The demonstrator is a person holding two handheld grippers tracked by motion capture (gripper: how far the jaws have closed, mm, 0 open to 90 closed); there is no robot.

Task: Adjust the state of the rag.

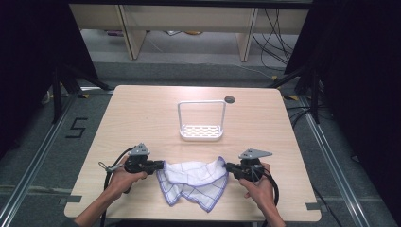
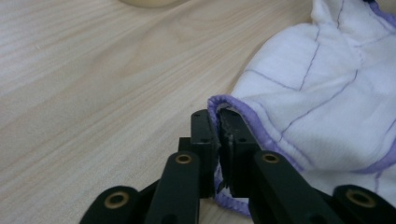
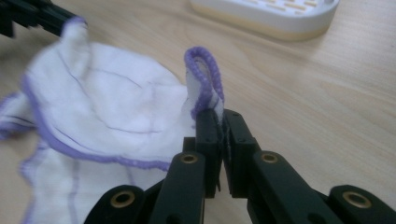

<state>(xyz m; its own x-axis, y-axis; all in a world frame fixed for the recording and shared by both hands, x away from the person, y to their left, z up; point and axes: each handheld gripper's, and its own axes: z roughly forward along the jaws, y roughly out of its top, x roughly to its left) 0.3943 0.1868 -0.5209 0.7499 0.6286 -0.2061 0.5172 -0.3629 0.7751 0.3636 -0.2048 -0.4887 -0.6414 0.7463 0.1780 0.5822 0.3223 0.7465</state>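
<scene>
A white cloth (image 1: 194, 182) with purple hem and thin purple grid lines lies crumpled near the table's front edge, stretched between both grippers. My left gripper (image 1: 161, 165) is shut on its left corner; in the left gripper view the hem is pinched between the black jaws (image 2: 219, 119), with the cloth (image 2: 317, 102) spreading off to the right. My right gripper (image 1: 228, 167) is shut on the right corner; in the right gripper view a loop of purple hem stands up out of the jaws (image 3: 219, 116). The cloth (image 3: 107, 107) sags toward the other gripper (image 3: 32, 16).
A white rack (image 1: 201, 132) with a perforated base and a tall handle loop stands mid-table, behind the cloth; its base (image 3: 271, 14) also appears in the right gripper view. A dark cable hole (image 1: 230, 100) sits at the wooden table's (image 1: 142, 118) far edge.
</scene>
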